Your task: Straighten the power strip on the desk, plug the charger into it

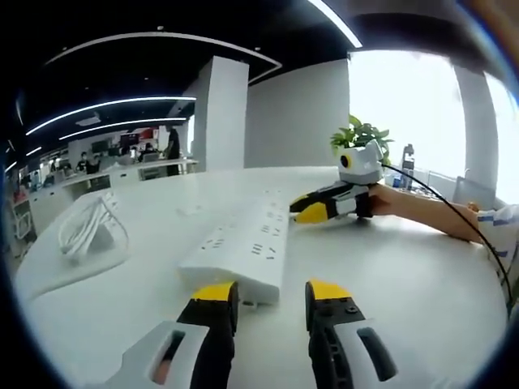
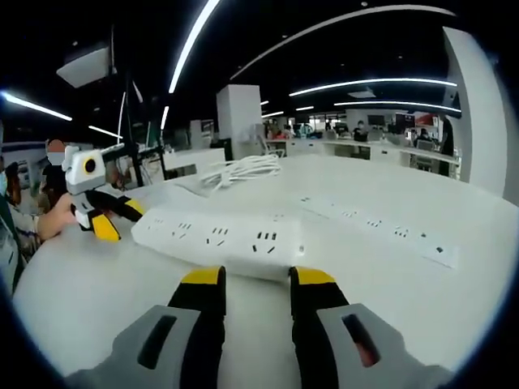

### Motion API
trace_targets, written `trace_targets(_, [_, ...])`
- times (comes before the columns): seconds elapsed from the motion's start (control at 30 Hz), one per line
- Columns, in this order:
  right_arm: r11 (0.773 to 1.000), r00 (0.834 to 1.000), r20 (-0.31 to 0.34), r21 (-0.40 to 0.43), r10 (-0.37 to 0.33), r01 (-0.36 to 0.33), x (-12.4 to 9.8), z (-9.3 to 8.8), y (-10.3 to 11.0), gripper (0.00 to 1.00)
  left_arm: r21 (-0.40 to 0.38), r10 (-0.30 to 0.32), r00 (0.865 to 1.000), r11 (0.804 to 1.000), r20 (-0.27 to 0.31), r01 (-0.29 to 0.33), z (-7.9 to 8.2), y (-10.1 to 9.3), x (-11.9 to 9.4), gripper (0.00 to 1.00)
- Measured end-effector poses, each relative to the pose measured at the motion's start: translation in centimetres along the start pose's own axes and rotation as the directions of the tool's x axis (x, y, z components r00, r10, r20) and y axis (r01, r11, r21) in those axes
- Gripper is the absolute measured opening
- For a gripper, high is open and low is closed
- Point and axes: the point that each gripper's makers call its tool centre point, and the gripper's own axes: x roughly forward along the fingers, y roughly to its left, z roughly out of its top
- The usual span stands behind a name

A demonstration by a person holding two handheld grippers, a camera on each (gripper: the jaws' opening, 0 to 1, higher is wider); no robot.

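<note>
A white power strip (image 1: 242,243) lies on the white desk (image 1: 389,275), running away from my left gripper (image 1: 272,292), whose yellow-tipped jaws stand open just short of its near end. My right gripper (image 1: 302,208), held by a hand, reaches in from the right beside the strip's far part, jaws apart. In the right gripper view the same strip (image 2: 217,235) lies crosswise just ahead of my open right gripper (image 2: 258,277), and my left gripper (image 2: 120,217) sits open at its left end. A coiled white cable with the charger (image 1: 87,228) rests to the left, seen farther back as a cable coil (image 2: 243,170).
A second long white strip (image 2: 377,225) runs off to the right on the desk (image 2: 97,300). A potted plant (image 1: 361,134) stands at the desk's far edge by the window. More desks and people are in the room behind.
</note>
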Motion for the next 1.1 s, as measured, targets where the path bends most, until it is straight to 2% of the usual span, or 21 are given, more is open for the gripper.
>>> trace_targets(0.4, [1.000,1.000,-0.006,0.000,-0.001,0.001,-0.1,0.0,0.3,0.31,0.002,-0.002,1.000,1.000,-0.004,0.002,0.0,0.1,-0.1,0.33])
trace_targets(0.93, [1.000,1.000,-0.012,0.001,-0.006,0.006,-0.8,-0.3,1.2,0.31,-0.003,-0.041,0.999,0.999,-0.003,0.041,-0.1,0.2,-0.5,0.32])
trace_targets(1.1, [1.000,1.000,-0.017,-0.001,-0.009,0.009,-1.1,-0.4,1.4,0.31,0.023,-0.052,0.999,0.998,-0.009,0.052,-0.2,0.3,-0.6,0.31])
